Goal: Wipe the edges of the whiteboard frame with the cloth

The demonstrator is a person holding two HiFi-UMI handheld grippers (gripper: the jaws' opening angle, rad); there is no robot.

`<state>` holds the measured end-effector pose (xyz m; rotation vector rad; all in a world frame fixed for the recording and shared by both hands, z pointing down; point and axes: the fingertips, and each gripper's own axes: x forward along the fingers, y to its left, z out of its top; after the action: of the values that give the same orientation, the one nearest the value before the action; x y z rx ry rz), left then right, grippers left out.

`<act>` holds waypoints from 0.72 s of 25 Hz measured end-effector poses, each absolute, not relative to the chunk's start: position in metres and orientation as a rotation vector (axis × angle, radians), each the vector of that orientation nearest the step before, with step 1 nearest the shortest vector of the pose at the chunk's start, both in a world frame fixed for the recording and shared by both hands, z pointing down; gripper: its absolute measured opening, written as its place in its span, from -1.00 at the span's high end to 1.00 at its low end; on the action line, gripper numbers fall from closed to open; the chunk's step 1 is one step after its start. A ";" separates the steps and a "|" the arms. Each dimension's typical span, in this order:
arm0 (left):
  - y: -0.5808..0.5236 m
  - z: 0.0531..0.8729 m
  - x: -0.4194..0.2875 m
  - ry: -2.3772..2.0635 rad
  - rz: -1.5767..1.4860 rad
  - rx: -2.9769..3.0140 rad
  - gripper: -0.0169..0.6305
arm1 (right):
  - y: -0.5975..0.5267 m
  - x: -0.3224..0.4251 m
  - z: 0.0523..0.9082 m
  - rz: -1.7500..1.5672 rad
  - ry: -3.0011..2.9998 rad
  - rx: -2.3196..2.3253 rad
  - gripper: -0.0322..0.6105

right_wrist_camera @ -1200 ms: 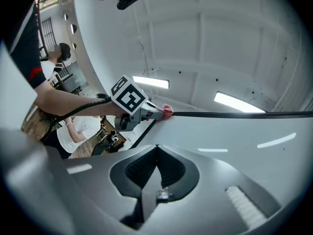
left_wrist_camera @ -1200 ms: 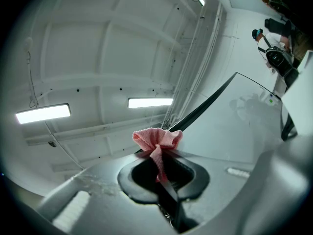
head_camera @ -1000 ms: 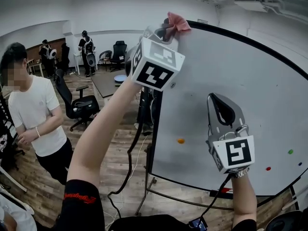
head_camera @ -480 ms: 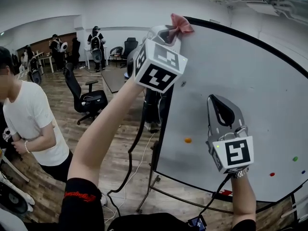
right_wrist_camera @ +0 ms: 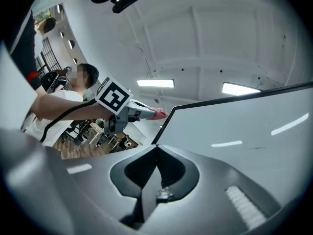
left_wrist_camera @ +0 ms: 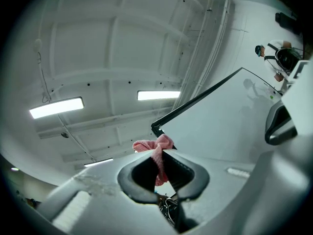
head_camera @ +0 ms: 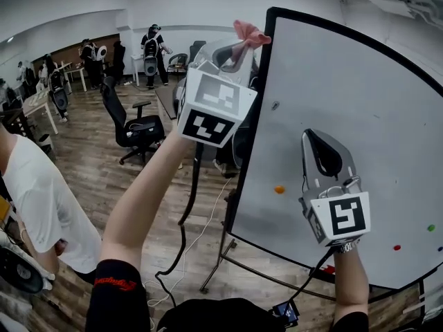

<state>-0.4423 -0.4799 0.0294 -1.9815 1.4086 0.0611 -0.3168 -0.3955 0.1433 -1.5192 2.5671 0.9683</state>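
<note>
Whiteboard (head_camera: 360, 116): upright; take its top-left corner as your landmark.
Frame (left_wrist_camera: 195, 99): black; its edges run right and down from that corner.
Right gripper (head_camera: 320, 147): clenched, empty, well below the corner.
Left gripper (head_camera: 239, 47): your nearer one, just left of the corner, grasping the cloth (head_camera: 250, 32).
Cloth: pink, at the corner; only the right gripper view shows its tip meeting the frame.

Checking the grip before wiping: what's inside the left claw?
The left claw is shut on a pink cloth; its bunched end pokes out near the whiteboard corner. The pinched part is covered.
</note>
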 end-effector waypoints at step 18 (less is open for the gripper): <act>-0.439 0.139 -0.454 1.385 0.027 -2.077 0.89 | -0.393 -0.339 0.202 0.809 2.672 -1.456 0.89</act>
<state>-0.4535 -0.4387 0.1395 -2.0767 1.3850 0.0266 -0.3389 -0.3925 0.2022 -1.4565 2.6723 0.8095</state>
